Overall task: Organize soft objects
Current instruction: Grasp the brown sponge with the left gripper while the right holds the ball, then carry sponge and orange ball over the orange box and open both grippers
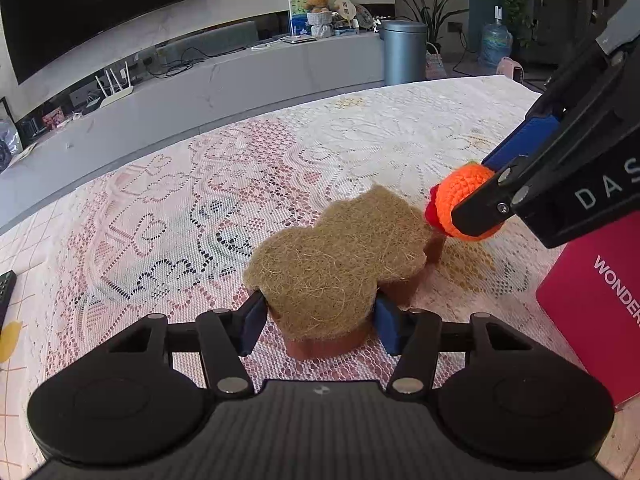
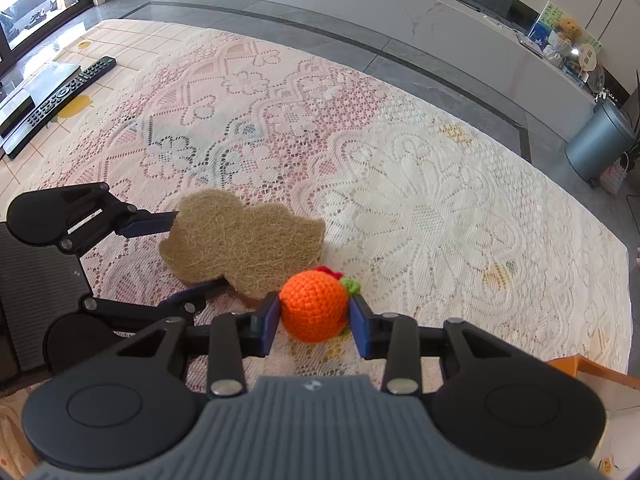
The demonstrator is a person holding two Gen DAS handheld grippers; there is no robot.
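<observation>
1. Remote control [image 2: 64,92]: lies at the upper left of the right wrist view, on the lace tablecloth [image 2: 420,208], well apart from both grippers
2. Left gripper [image 1: 320,318]: at the lower centre of the left wrist view; in the right wrist view it enters from the left edge. Its blue pads [image 1: 254,320] stand on either side of the near lobe of the sponge, touching or all but touching it; a firm grip cannot be confirmed
3. Sponge [image 1: 332,256]: a lobed scouring sponge with a tan fibre top and a brown base, at the centre of the left wrist view, lying flat on the tablecloth
4. Crocheted orange ball [image 2: 314,306]: at the centre of the right wrist view, just beside the right end of the sponge; green and red crochet pieces show at its far side. Whether it touches the sponge cannot be determined
5. Right gripper [image 2: 314,320]: at the lower centre of the right wrist view; both blue pads press on the ball's sides, jaws clamped on it
6. Red box [image 1: 600,304]: at the right edge of the left wrist view, standing on the table, below the right gripper
</observation>
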